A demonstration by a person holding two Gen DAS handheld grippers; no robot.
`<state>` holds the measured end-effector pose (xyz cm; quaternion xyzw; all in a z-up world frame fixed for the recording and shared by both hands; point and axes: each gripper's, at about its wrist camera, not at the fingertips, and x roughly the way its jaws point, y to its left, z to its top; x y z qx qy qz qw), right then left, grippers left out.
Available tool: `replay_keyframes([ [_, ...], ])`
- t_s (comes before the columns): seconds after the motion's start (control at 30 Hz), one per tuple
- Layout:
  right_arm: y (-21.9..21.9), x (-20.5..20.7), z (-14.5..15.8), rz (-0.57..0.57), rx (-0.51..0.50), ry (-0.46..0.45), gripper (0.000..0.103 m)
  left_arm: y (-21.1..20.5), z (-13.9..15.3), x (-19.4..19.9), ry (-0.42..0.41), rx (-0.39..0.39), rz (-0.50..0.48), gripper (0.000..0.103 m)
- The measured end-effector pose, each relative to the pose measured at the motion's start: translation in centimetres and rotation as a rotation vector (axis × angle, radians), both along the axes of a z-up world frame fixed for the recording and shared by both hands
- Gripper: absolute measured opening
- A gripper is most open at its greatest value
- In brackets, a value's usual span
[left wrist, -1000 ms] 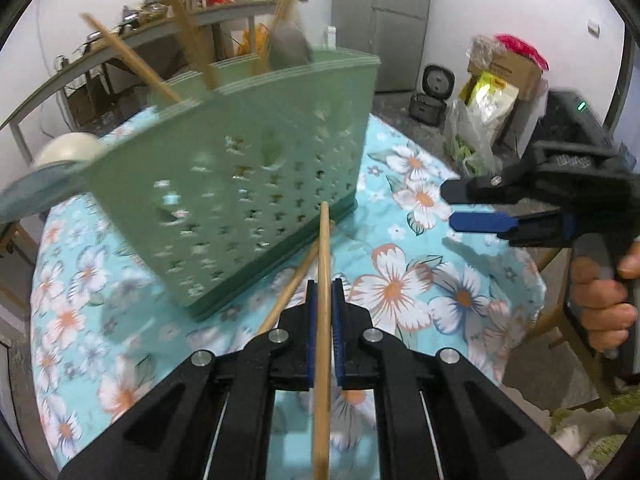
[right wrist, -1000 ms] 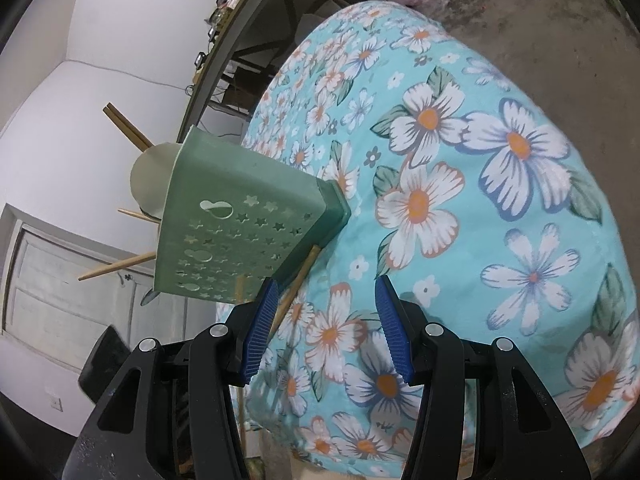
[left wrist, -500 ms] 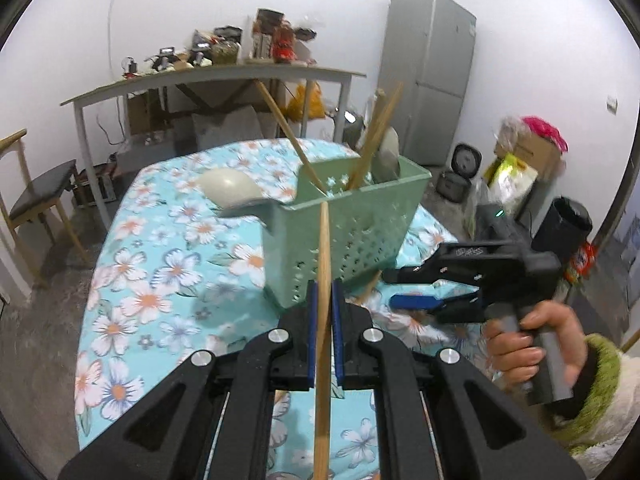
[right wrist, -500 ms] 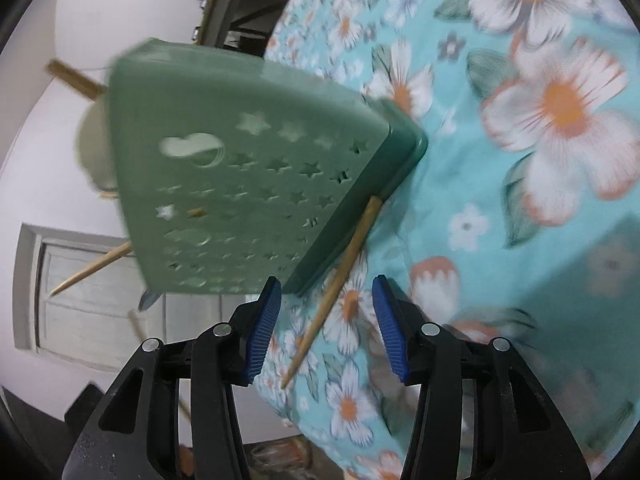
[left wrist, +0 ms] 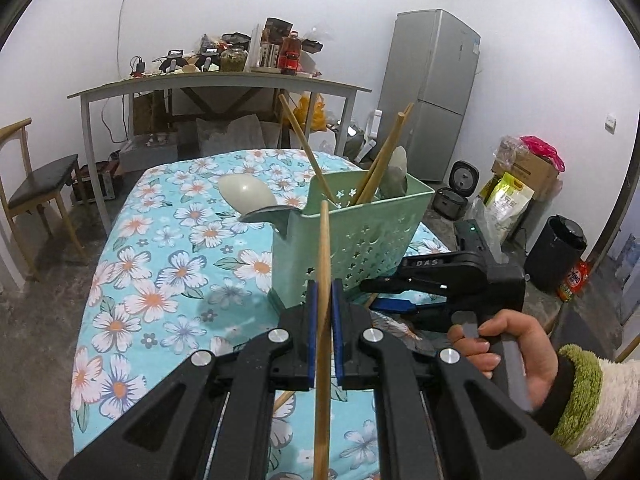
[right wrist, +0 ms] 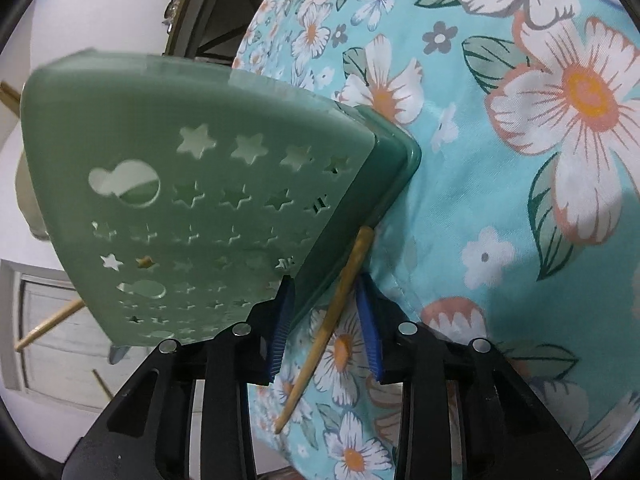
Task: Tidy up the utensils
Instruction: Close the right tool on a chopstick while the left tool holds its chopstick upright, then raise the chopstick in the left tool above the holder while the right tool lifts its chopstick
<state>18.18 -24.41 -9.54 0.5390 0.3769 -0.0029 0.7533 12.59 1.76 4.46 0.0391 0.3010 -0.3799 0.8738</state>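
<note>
Right wrist view now has the right gripper jaws closing around the loose wooden chopstick lower centre beside the pale green perforated plastic caddy, not yet gripping, while the left gripper stays clamped on another wooden chopstick, so both look nearly ready for dropping in.

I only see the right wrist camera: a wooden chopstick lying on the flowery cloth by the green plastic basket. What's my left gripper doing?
Observer: The left gripper is shut on another wooden chopstick, aimed at the green plastic basket.
Operator: What's inside the basket?
Observer: Three leaning chopsticks and a pale spoon.
Operator: Who's holding my right gripper?
Observer: A hand with a green cuff holds the right gripper low by the basket's base. Its jaws are closing around the lying chopstick and are not pinching it yet.
</note>
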Motion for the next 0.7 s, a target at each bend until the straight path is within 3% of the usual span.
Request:
replay_keyframes([
  [0.13, 0.9, -0.4, -0.4, -0.046, -0.036, 0.027, 0.009, 0.1, 0.0, 0.1, 0.008, -0.012, 0.001, 0.006],
  [0.47, 0.0, -2.6, -0.7, -0.055, 0.034, -0.057, 0.008, 0.5, 1.5, -0.1, -0.024, -0.050, 0.008, 0.006],
  [0.6, -2.2, -4.4, 0.3, -0.051, -0.001, -0.113, 0.007, 0.4, 3.2, 0.2, -0.059, -0.087, 0.010, 0.006],
  [0.7, -3.2, -6.1, 2.9, -0.047, -0.064, -0.168, 0.006, 0.2, 5.1, 0.6, -0.096, -0.139, 0.014, 0.006],
])
